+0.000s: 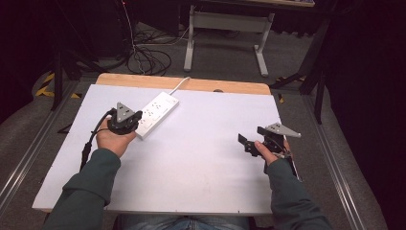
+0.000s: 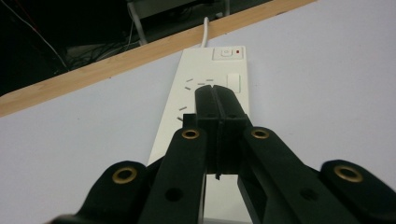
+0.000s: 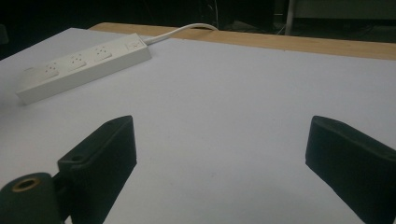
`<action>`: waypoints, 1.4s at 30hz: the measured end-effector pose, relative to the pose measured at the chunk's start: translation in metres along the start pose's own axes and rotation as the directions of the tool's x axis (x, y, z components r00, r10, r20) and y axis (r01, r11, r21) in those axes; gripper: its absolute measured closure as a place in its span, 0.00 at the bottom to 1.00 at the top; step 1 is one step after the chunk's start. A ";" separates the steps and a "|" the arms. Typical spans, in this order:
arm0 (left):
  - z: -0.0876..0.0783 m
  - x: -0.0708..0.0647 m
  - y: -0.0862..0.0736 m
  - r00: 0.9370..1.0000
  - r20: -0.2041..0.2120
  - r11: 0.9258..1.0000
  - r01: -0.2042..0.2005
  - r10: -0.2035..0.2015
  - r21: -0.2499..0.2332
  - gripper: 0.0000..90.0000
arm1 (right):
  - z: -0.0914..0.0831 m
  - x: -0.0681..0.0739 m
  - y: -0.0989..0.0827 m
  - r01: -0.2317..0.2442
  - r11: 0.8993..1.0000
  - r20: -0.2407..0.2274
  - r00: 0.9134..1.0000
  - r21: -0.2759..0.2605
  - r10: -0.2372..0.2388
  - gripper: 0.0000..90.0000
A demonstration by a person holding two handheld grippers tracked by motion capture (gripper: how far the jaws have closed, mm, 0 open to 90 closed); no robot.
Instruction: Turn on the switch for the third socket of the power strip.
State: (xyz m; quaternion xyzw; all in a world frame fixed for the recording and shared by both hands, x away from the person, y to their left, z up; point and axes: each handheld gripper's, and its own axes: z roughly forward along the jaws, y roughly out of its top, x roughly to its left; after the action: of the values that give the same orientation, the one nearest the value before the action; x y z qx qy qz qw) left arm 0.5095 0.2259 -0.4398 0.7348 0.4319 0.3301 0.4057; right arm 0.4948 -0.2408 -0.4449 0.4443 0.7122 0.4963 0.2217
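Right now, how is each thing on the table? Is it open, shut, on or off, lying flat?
Power strip: lying flat on the white board, cord running off the far edge, nothing plugged in.
Strip switch: a small red mark beside it; on or off, cannot tell.
Left gripper: shut, empty, tips over the strip.
Right gripper: open wide, empty, over bare board.

Closed hand-held gripper point(image 2: 218, 100) over power strip point(image 2: 212, 79)
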 end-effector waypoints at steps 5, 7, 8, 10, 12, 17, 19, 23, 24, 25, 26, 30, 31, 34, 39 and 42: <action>0.008 -0.002 0.000 1.000 0.008 1.000 -0.009 0.009 0.021 1.00 | 0.000 0.000 0.000 -0.001 1.000 0.000 1.000 -0.001 0.001 0.10; 0.011 -0.003 0.001 1.000 0.012 1.000 -0.014 0.013 0.027 1.00 | 0.000 0.000 0.000 -0.001 1.000 0.000 1.000 -0.001 0.001 0.10; 0.012 -0.004 0.001 1.000 0.016 0.999 -0.016 0.015 0.030 1.00 | 0.000 0.000 0.000 -0.002 1.000 0.001 1.000 -0.001 0.002 0.10; 0.015 -0.006 0.002 1.000 0.018 0.999 -0.021 0.020 0.036 1.00 | -0.001 -0.001 0.000 -0.002 1.000 0.002 1.000 -0.001 0.002 0.10; 0.019 -0.007 0.002 0.999 0.024 0.999 -0.023 0.022 0.047 1.00 | -0.001 -0.001 0.000 -0.002 1.000 0.001 1.000 -0.001 0.002 0.10; 0.027 -0.011 0.001 0.999 0.030 0.996 -0.041 0.039 0.076 1.00 | -0.001 0.000 0.000 0.001 1.000 -0.004 1.000 -0.001 -0.001 0.10; 0.029 -0.012 0.000 0.998 0.032 0.994 -0.057 0.054 0.095 1.00 | 0.000 0.001 0.000 0.000 1.000 -0.004 1.000 -0.002 0.000 0.10; 0.032 -0.011 0.000 0.998 0.029 0.993 -0.059 0.056 0.107 1.00 | 0.000 0.001 0.000 0.000 1.000 -0.004 1.000 -0.002 0.000 0.10; 0.033 -0.012 0.000 0.998 0.030 0.992 -0.058 0.055 0.110 1.00 | 0.000 0.001 0.000 0.000 1.000 -0.004 1.000 -0.002 0.000 0.10; 0.034 -0.012 0.000 0.998 0.028 0.991 -0.067 0.064 0.117 1.00 | 0.000 0.001 0.000 0.003 1.000 -0.005 1.000 -0.001 -0.003 0.10; 0.035 -0.013 0.000 0.997 0.028 0.990 -0.073 0.070 0.121 1.00 | 0.000 0.001 0.000 0.003 1.000 -0.005 1.000 -0.001 -0.003 0.10; 0.038 -0.015 0.000 0.996 0.032 0.987 -0.084 0.080 0.138 1.00 | 0.000 0.001 0.000 0.004 1.000 -0.005 1.000 0.000 -0.004 0.10; 0.040 -0.015 -0.001 0.996 0.033 0.986 -0.085 0.081 0.143 1.00 | -0.001 0.001 0.000 0.004 1.000 -0.004 1.000 0.000 -0.004 0.10; 0.043 -0.017 0.000 0.995 0.035 0.983 -0.096 0.092 0.157 1.00 | -0.002 0.000 0.000 0.002 1.000 -0.002 1.000 0.000 -0.002 0.10; 0.047 -0.018 0.000 0.995 0.032 0.980 -0.099 0.095 0.175 1.00 | -0.003 0.000 -0.001 0.004 1.000 0.001 1.000 0.001 -0.004 0.10; 0.049 -0.017 -0.002 0.995 0.034 0.977 -0.100 0.095 0.189 1.00 | -0.003 0.000 -0.001 0.004 1.000 0.002 1.000 0.000 -0.004 0.10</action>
State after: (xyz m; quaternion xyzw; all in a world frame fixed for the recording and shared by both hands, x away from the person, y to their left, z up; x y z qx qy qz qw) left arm 0.5433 0.1960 -0.4659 0.7946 0.4199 0.2977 0.3221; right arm 0.4918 -0.2426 -0.4446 0.4433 0.7128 0.4954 0.2235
